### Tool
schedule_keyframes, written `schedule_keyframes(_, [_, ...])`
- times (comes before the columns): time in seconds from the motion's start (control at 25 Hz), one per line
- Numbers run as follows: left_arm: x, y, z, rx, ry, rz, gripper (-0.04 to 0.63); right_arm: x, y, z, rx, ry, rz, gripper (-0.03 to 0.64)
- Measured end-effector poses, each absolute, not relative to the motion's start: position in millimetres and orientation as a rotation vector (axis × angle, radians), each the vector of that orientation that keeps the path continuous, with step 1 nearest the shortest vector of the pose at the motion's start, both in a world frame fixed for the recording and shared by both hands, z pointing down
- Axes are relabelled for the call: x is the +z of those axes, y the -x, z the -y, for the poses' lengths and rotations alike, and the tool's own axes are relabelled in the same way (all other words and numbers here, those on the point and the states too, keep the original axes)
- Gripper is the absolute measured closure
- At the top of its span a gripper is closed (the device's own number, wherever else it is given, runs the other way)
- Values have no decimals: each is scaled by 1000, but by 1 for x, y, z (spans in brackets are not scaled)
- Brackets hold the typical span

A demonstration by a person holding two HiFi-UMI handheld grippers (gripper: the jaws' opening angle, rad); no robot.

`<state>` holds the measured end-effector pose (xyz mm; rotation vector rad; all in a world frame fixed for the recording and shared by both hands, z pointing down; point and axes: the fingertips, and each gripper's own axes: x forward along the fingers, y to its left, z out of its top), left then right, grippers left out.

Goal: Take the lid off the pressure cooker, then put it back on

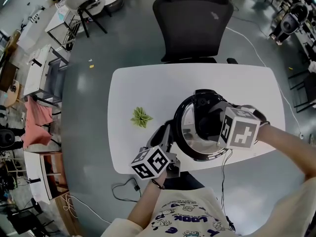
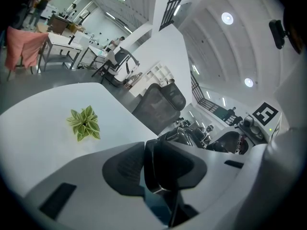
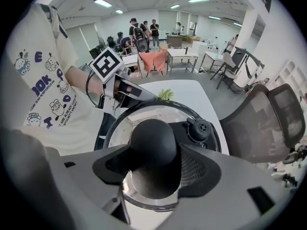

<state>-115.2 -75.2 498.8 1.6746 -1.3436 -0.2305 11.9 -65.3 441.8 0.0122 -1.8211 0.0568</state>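
Note:
The black pressure cooker (image 1: 183, 151) stands near the front edge of the white table (image 1: 148, 83). Its glass lid (image 1: 185, 127) with a steel rim sits on top of it. My right gripper (image 1: 210, 122) points steeply down from above and is shut on the lid's round black knob (image 3: 153, 140), which fills the gap between the jaws. A black valve (image 3: 200, 127) sits on the lid beside the knob. My left gripper (image 1: 165, 137) comes in low from the left and is shut on the cooker's black side handle (image 2: 168, 164).
A small green leafy ornament (image 1: 141, 117) lies on the table left of the cooker. A black office chair (image 1: 192, 23) stands behind the table's far edge. A power cord (image 1: 223, 167) hangs off the near edge below the cooker.

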Motion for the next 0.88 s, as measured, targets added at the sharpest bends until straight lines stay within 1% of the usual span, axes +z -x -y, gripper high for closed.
schedule_keyframes(0.56, [500,117,75,-222,-1673,1358,469,440,-11,77,366,-442,1848,316])
schedule_keyframes(0.88, [500,117,74,-217,-1673,1361,468,441,-12,77,368,-438,1861,314])
